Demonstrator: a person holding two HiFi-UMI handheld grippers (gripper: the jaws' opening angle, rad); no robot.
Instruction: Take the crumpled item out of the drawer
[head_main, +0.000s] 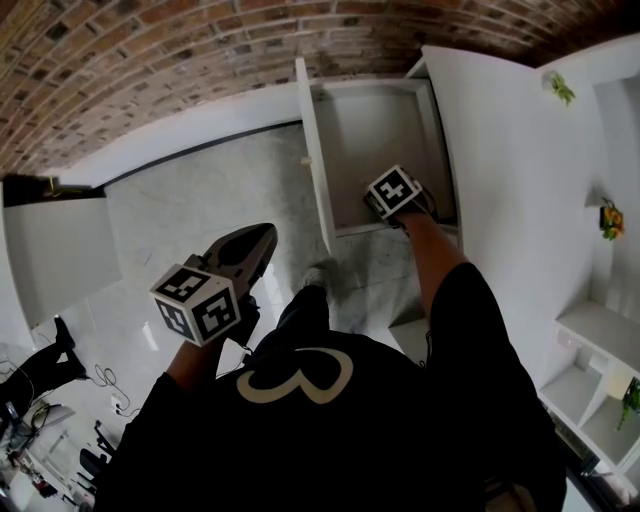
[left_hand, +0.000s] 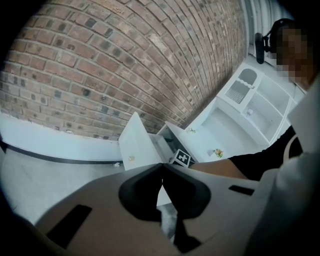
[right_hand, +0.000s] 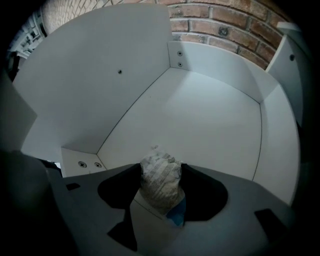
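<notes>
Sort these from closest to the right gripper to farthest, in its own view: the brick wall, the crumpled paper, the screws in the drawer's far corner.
1. crumpled paper, right between the jaws.
2. far-corner screws, at the back of the drawer, upper middle.
3. brick wall, behind the drawer, along the top.

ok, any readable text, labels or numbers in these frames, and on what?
"3" (possibly a logo): white outline on the person's black shirt.
Crumpled item: rows of fine print, too blurred to read.
Marker cubes: square patterns only, no letters.
</notes>
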